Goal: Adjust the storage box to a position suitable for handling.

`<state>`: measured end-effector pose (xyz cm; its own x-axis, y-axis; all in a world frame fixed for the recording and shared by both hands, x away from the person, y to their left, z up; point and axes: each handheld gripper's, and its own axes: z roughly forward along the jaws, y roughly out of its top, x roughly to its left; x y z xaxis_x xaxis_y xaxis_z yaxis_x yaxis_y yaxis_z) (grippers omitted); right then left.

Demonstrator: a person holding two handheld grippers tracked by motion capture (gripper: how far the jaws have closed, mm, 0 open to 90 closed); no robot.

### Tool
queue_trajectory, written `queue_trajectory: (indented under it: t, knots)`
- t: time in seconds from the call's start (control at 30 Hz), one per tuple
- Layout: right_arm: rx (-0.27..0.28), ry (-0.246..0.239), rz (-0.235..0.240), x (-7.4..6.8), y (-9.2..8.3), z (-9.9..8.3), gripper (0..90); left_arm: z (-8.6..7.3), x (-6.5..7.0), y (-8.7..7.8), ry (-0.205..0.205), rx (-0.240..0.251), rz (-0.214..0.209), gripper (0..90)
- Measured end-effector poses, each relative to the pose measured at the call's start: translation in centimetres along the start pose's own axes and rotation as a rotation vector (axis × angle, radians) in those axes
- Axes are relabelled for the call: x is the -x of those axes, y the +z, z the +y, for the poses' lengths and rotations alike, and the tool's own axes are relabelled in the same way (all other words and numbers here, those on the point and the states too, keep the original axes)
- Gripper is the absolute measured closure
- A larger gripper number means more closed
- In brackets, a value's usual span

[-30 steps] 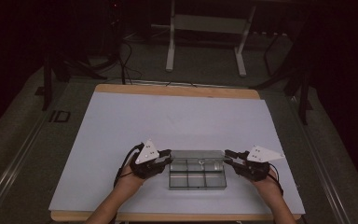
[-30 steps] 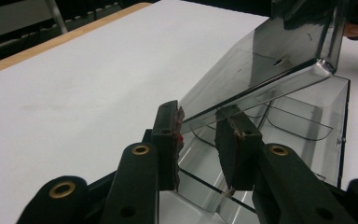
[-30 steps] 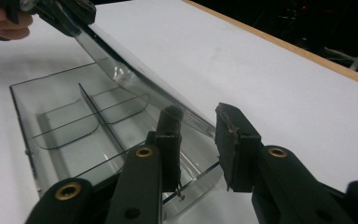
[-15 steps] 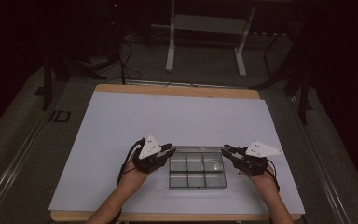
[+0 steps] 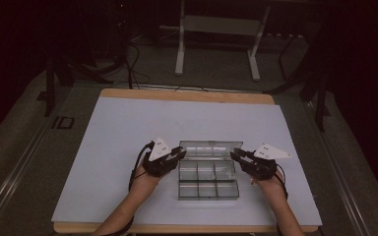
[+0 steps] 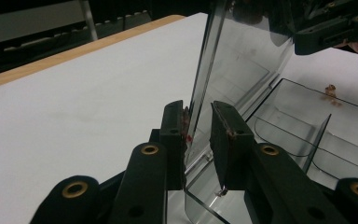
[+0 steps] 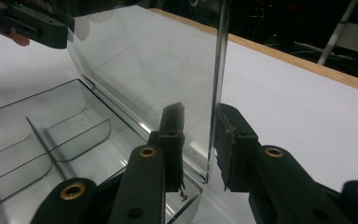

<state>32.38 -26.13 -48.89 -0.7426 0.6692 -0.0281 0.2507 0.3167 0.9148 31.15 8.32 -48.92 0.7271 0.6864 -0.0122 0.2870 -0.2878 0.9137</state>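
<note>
From the high view, a person is standing a clear organiser box (image 5: 208, 177) open near the front edge of the white table (image 5: 128, 128), its lid (image 5: 210, 149) raised at the far side. The left gripper (image 5: 173, 158) is working at the lid's left end and the right gripper (image 5: 239, 158) at its right end. I am counting one box, one lid, two grippers and six compartments in two rows of three.

In the left gripper view, the jaws are straddling the lid's edge (image 6: 200, 93), narrowly apart, one pad just touching and the other standing slightly off.

In the right gripper view, the lid's edge (image 7: 218, 84) is sitting between the jaws with gaps showing on both sides. To my eye, swinging both ends evenly is mattering most, so the hinge is not twisting.
</note>
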Motion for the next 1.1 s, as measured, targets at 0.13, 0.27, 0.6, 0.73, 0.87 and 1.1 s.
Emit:
queue_trajectory:
  t: [0.13, 0.27, 0.6, 0.73, 0.87, 1.1]
  knots:
    - [-0.009, 0.009, -0.008, 0.0, 0.3, -0.1, 72.9, 0.0, -0.1, 0.3, -0.013, 0.000, 0.004, 75.6]
    - [-0.016, 0.023, -0.021, 0.2, 0.8, -0.2, 72.9, 0.0, -0.5, 0.7, -0.037, -0.002, 0.008, 75.5]
    - [-0.037, 0.024, -0.039, 0.2, 1.3, -0.2, 70.9, -0.1, -0.6, 1.3, -0.060, -0.025, 0.015, 74.1]
    - [-0.041, 0.028, -0.042, 0.2, 1.5, -0.2, 70.4, -0.2, -0.7, 1.4, -0.064, -0.027, 0.017, 72.9]
    - [-0.049, 0.043, -0.049, 0.3, 1.7, -0.1, 69.9, -0.5, -0.9, 1.8, -0.080, -0.045, 0.007, 72.4]
    - [-0.066, 0.075, -0.065, 0.4, 2.2, 0.1, 68.6, -0.8, -1.0, 2.4, -0.106, -0.047, 0.017, 72.2]
